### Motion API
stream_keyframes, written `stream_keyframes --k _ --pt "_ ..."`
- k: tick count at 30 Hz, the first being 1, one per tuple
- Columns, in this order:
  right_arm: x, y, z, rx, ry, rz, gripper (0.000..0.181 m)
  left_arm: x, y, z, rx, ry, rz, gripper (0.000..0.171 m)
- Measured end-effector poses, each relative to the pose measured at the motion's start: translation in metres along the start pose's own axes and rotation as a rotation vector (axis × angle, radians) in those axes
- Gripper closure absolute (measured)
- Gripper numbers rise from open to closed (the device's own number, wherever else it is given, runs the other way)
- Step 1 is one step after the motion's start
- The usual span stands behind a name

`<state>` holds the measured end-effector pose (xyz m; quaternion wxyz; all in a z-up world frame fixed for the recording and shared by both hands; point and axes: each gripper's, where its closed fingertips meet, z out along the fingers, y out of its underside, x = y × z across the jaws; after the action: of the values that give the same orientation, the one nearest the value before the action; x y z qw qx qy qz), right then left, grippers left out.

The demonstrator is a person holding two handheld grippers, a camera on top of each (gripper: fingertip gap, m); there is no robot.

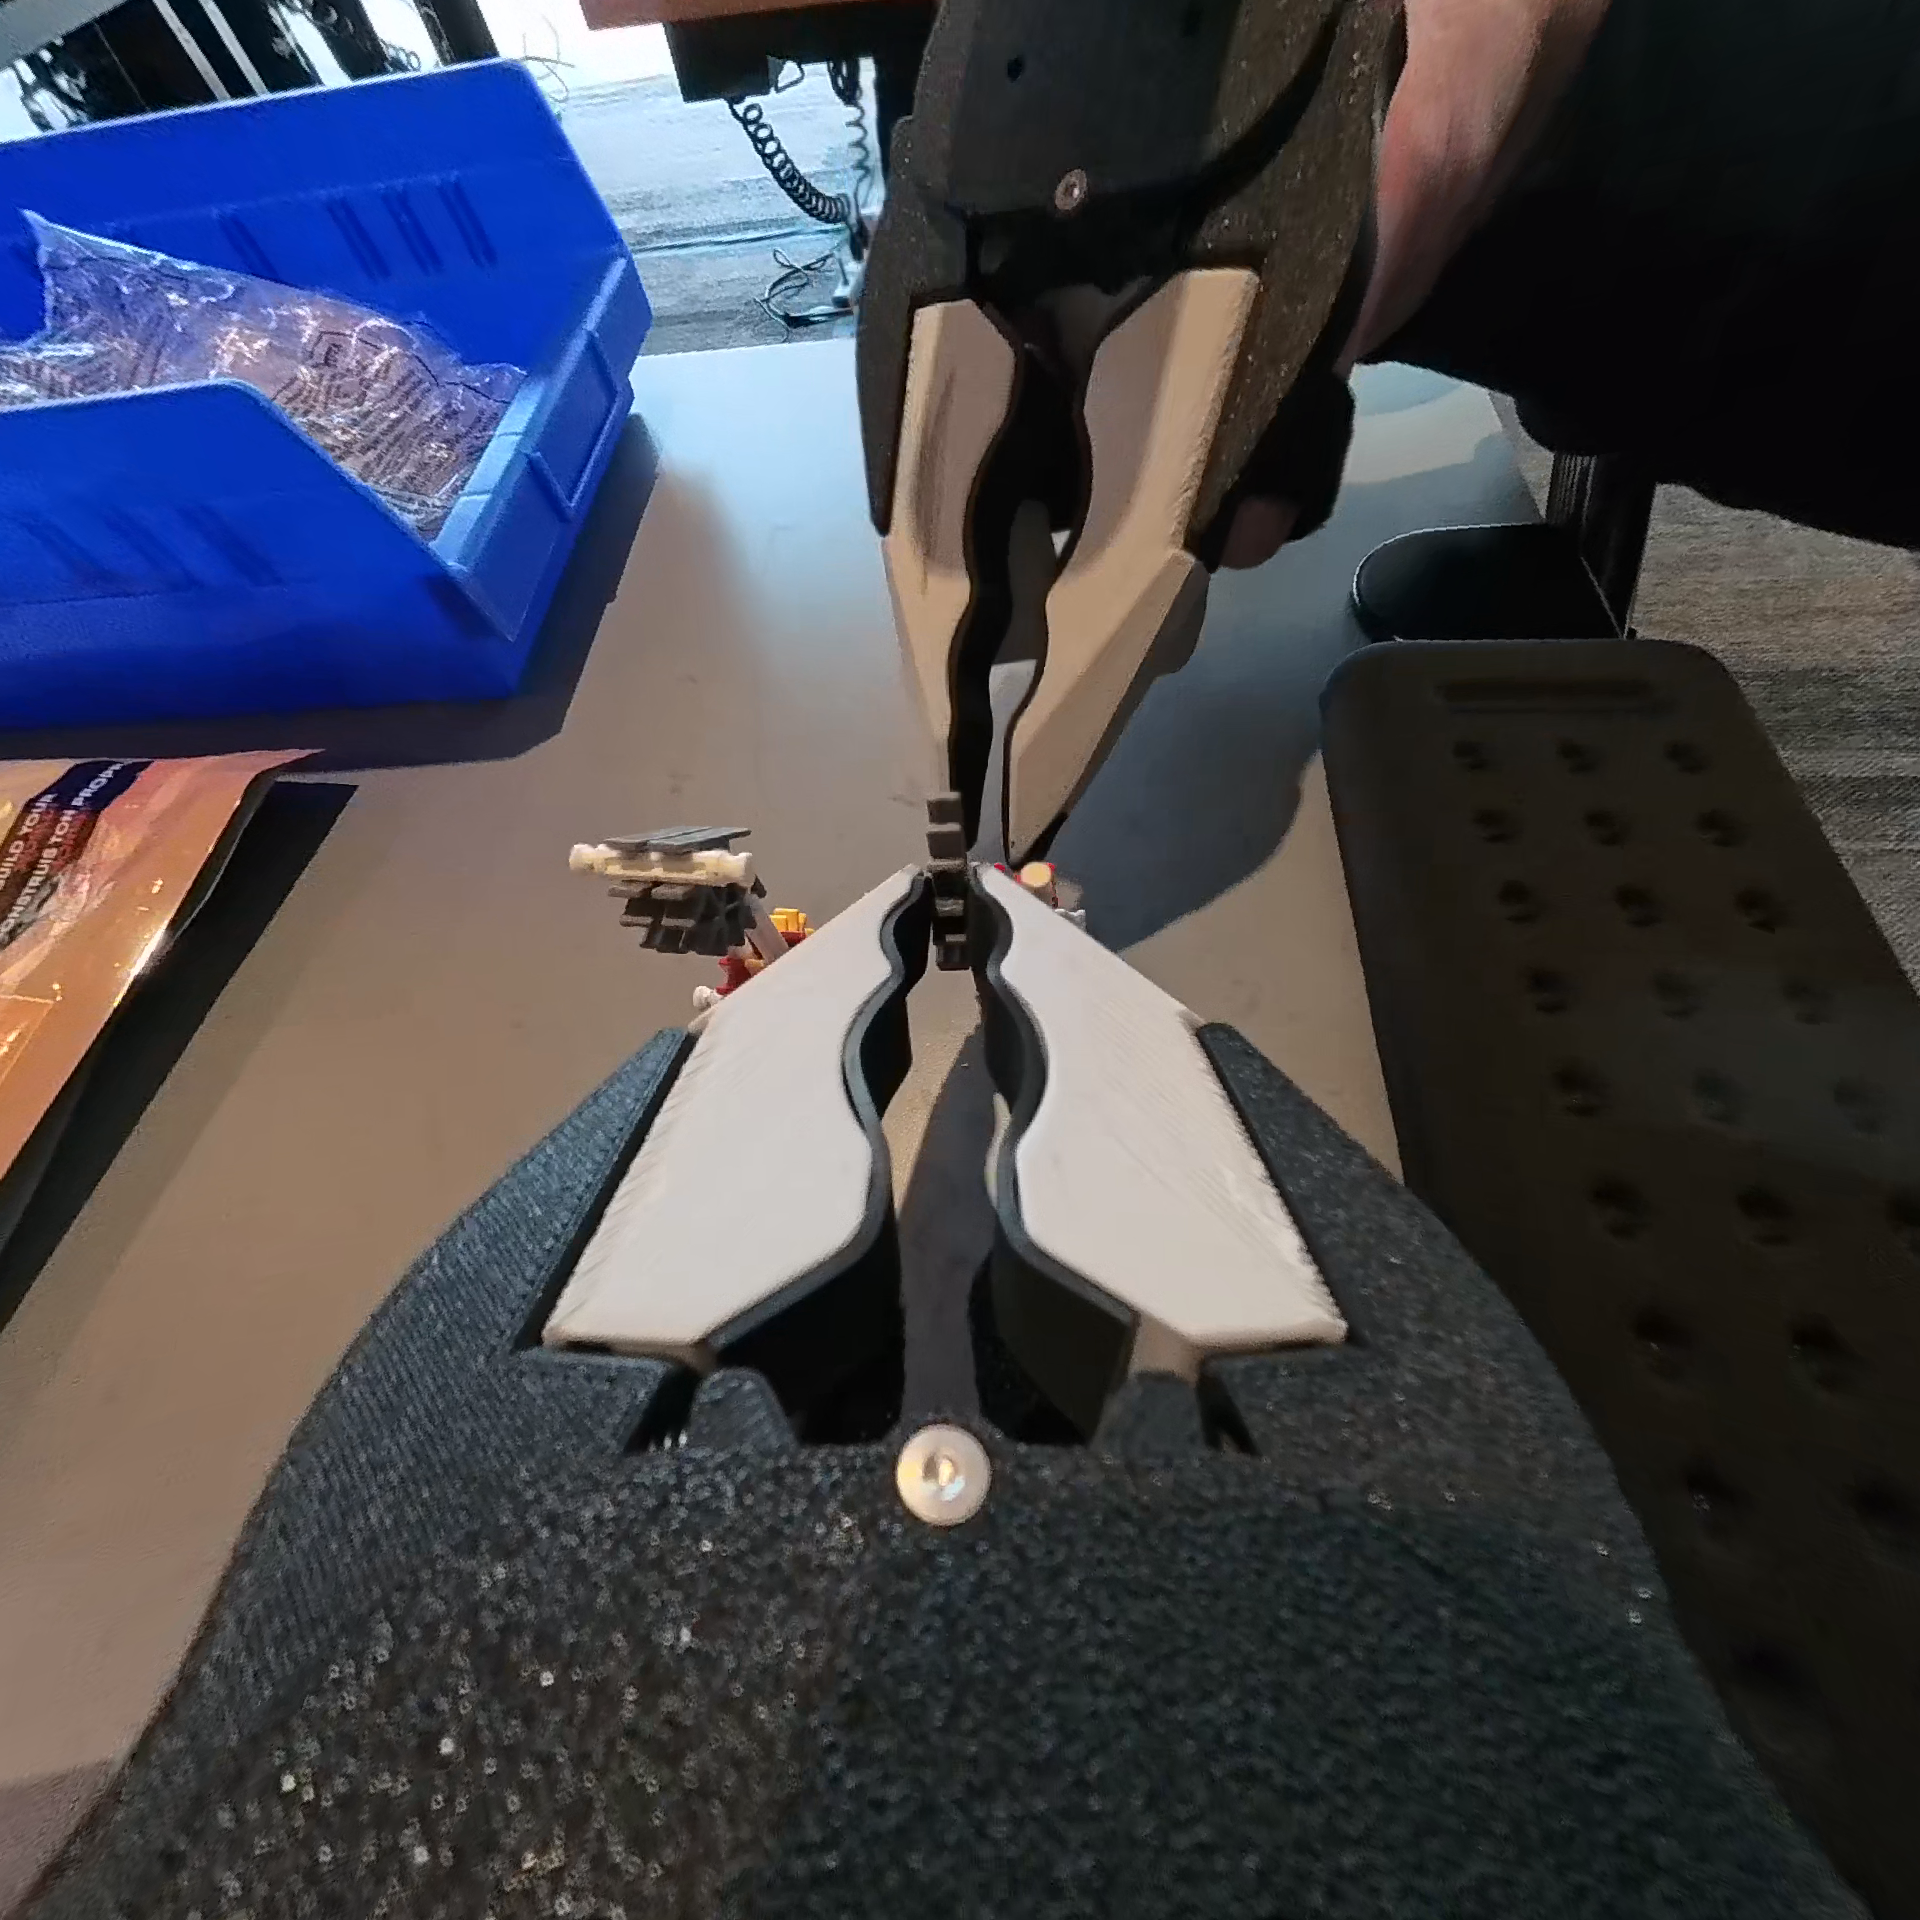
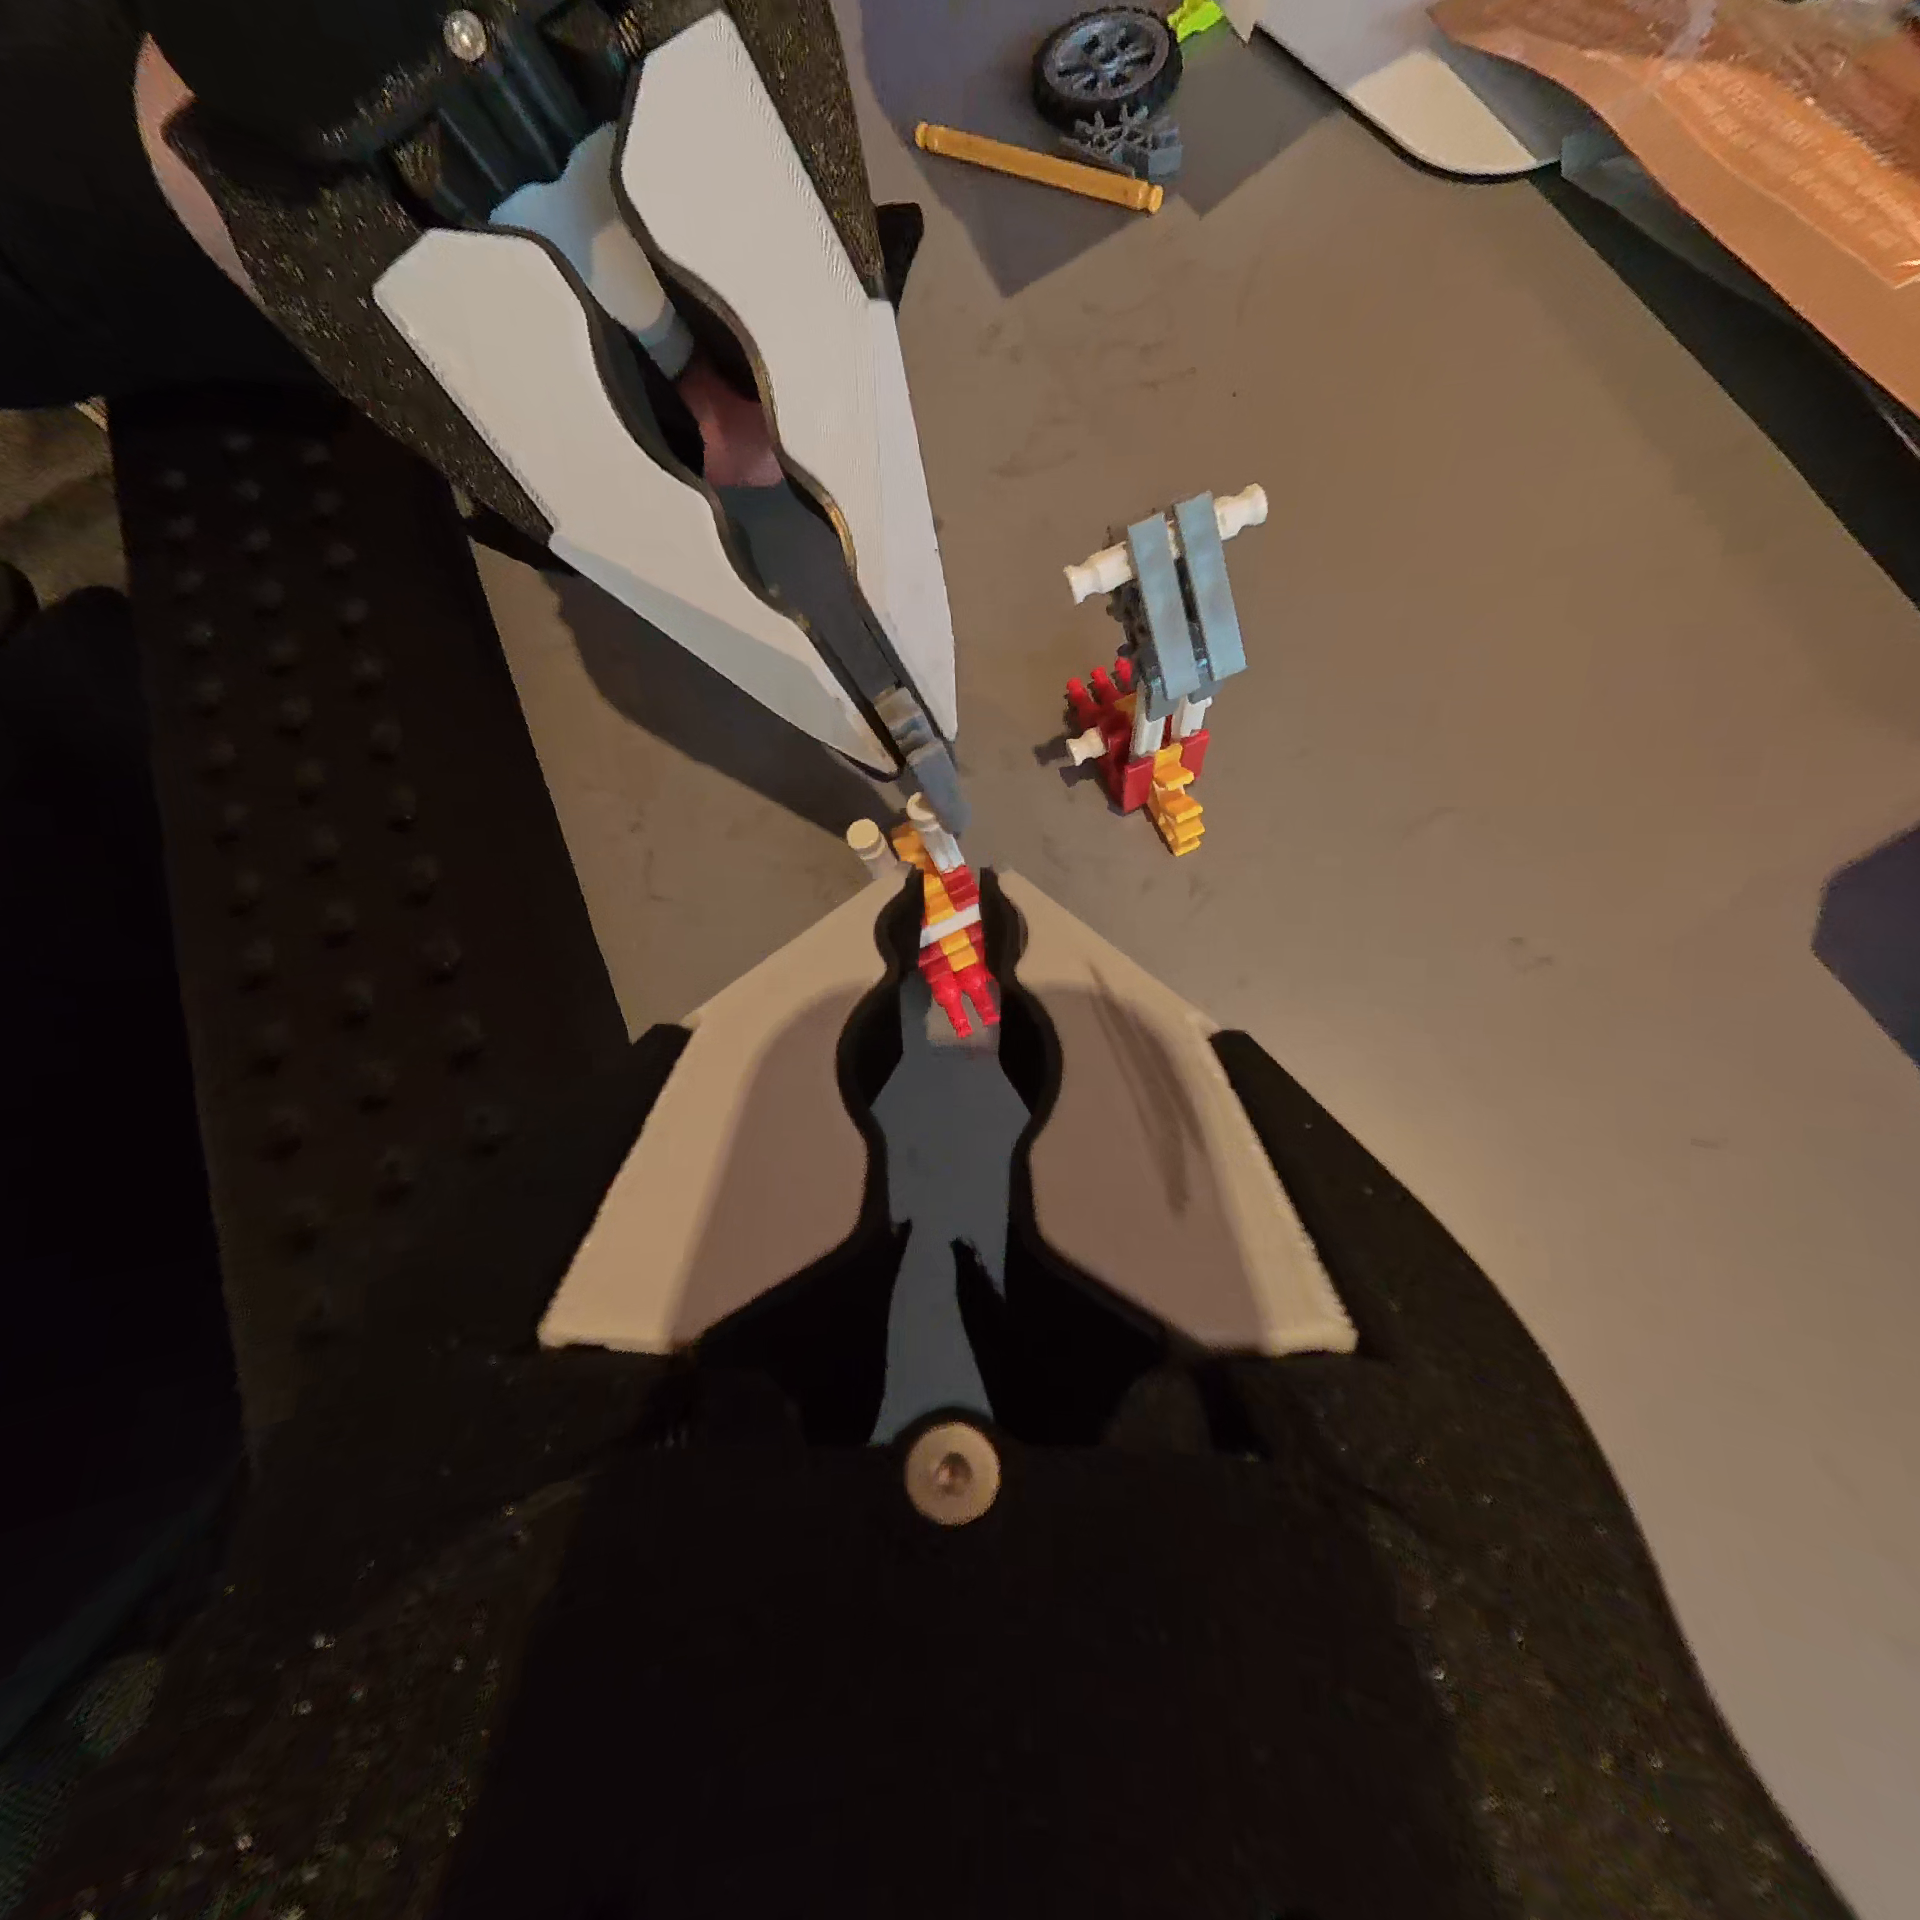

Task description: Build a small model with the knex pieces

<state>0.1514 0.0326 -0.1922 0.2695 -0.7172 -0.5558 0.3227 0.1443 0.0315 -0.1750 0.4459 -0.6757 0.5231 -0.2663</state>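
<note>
Closest to the lens in the left wrist view is the left claw [image 1: 948,883]. Its pale fingers are pinched together on a dark grey toothed piece [image 1: 948,904], which stands upright between the tips and pokes out above them. In the right wrist view the right claw [image 2: 951,883] is likewise clamped shut, here on a small red, yellow and white cluster [image 2: 951,935] of snap-together parts. A white rod end sticks out past its tips.

The two claws meet nose to nose just above the desk [image 2: 1455,935]. The grey piece sits right at the white rod end of the cluster, touching it or very nearly so; the pictures do not settle which. A person's gloved hand [image 1: 1278,488] shows behind the right claw's body.

Just beyond, standing on the desk and apart from both claws, is a taller built assembly [image 2: 1153,665]: a red and yellow base, white rods, and two grey bars across the top.

Farther off in the right wrist view lie a tan rod [image 2: 1039,166], a dark grey snowflake-shaped connector [image 2: 1127,140] and a black wheel [image 2: 1107,62]. In the left wrist view a printed booklet [image 1: 83,935] lies at the left edge. Behind it a blue bin [image 1: 312,520] holds a clear plastic bag [image 1: 260,384], and a black perforated pad [image 1: 1662,1039] sits off the desk's right side.
</note>
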Motion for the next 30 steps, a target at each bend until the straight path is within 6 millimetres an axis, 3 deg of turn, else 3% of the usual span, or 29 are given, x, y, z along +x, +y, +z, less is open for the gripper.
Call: stream_keyframes --k 3,11,30 --pt "0.0 -0.003 -0.002 0.018 0.02 -0.017 0.171 -0.002 -0.003 -0.002 0.021 0.0 -0.016 0.166" --pt "-0.006 -0.034 -0.019 0.177 0.03 -0.079 0.171 0.0 -0.015 -0.007 0.105 0.048 -0.084 0.166" --pt "-0.007 -0.029 -0.013 0.155 0.018 -0.07 0.176 0.005 -0.014 -0.005 0.107 0.074 -0.074 0.161"
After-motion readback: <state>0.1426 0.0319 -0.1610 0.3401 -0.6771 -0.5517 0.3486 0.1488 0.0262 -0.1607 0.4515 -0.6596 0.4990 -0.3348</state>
